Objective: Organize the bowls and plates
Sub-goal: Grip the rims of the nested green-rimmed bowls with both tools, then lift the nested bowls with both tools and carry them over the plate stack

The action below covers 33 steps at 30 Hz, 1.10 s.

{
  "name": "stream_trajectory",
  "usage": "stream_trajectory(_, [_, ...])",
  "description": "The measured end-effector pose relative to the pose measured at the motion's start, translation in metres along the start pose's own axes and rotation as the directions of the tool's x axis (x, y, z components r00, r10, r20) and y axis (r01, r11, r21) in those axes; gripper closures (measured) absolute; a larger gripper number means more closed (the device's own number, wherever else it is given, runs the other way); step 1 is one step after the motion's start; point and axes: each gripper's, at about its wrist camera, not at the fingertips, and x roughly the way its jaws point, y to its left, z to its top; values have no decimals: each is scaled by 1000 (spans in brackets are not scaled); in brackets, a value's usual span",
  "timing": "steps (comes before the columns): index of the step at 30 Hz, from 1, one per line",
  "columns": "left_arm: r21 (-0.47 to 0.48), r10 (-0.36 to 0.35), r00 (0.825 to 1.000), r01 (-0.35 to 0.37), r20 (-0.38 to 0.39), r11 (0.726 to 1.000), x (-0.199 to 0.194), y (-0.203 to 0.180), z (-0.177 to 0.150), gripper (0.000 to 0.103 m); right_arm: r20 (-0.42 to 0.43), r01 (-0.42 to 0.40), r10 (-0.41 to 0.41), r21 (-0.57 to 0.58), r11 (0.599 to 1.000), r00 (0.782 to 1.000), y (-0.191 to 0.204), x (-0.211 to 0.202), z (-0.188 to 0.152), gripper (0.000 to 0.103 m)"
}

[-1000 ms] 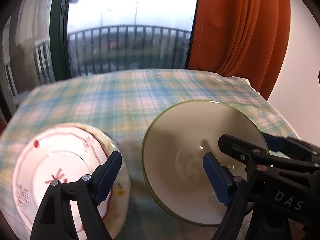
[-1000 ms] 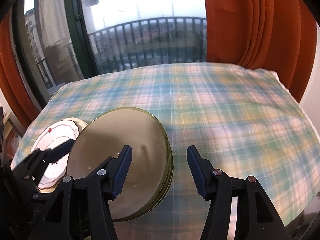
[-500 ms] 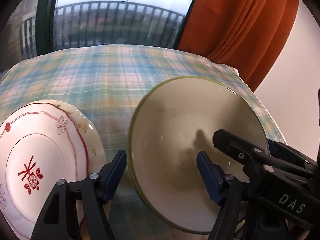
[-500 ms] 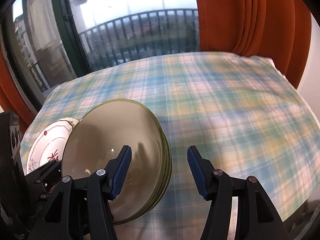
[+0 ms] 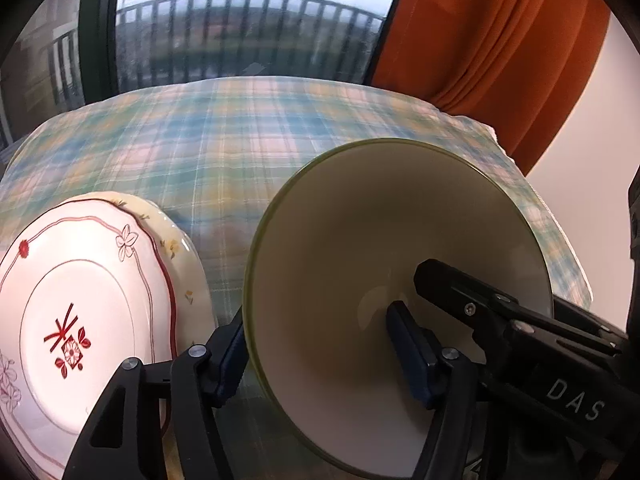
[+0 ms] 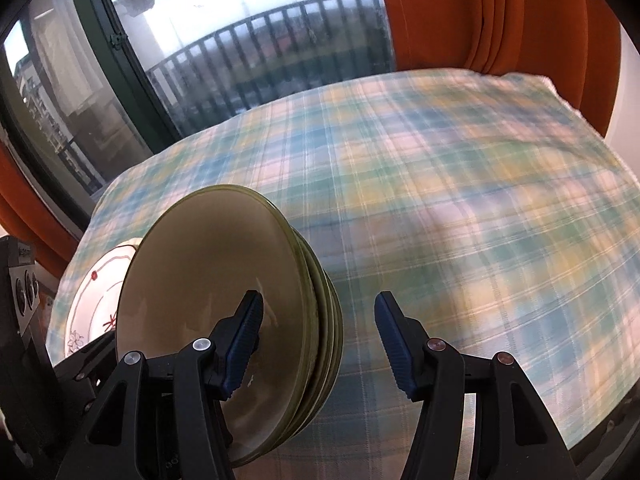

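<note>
A stack of green-rimmed bowls (image 6: pixel 224 280) stands on the plaid tablecloth (image 6: pixel 460 208); the top bowl (image 5: pixel 360 240) is cream inside. My left gripper (image 5: pixel 320 354) straddles its left wall. One finger is outside at the rim and the other inside, and the jaws are closing. My right gripper (image 6: pixel 318 340) is open astride the right wall, its outer finger clear of the stack. Its inner finger (image 5: pixel 460 292) shows in the left wrist view. Left of the bowls, a white plate with red patterns (image 5: pixel 80 312) lies on a cream flowered plate (image 5: pixel 188 264).
The tablecloth (image 5: pixel 224 132) runs back to a window with a balcony railing (image 5: pixel 248 40). Orange curtains (image 5: pixel 500 40) hang at the back right, beside a white wall. A dark appliance with knobs (image 6: pixel 22 288) stands past the table's left edge.
My left gripper's jaws have narrowed; its outer finger has moved from over the plates to the bowl's rim. My right gripper keeps the same width astride the stack.
</note>
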Motion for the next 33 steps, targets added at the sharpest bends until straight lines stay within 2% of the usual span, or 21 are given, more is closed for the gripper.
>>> stream_trajectory(3, [-10,32,999,-32,-6,999,-1,-4,0,38,-26,-50,51,40,998,998,-7,5,2,41])
stream_trajectory(7, [-4,78,997,-78,-13,997,-4,-12,-1,47,-66,-103,109,84,991,992,-14,15,4,42])
stream_trajectory(9, [-7,96,995,-96,-23,995,-5,-14,-1,48,-103,-145,159,129,981,982,-19,23,4,43])
stream_trajectory(11, [-19,108,994,-109,-26,994,-5,-14,-1,48,-123,-186,204,150,971,971,-21,27,3,49])
stream_trajectory(14, [-25,122,992,-123,-30,992,-6,-15,-2,50,-117,-191,205,123,974,972,-16,24,4,59])
stream_trajectory(19, [-17,141,988,-142,-59,990,-5,-19,2,51,-110,-159,169,96,983,979,-11,20,5,62])
stream_trajectory(23, [-14,147,987,-148,-57,989,-6,-21,0,51,-96,-110,113,44,993,989,-4,17,6,62])
stream_trajectory(33, [-35,121,988,-124,-93,992,-13,-19,-3,51,-102,-83,89,58,995,991,-2,13,4,62])
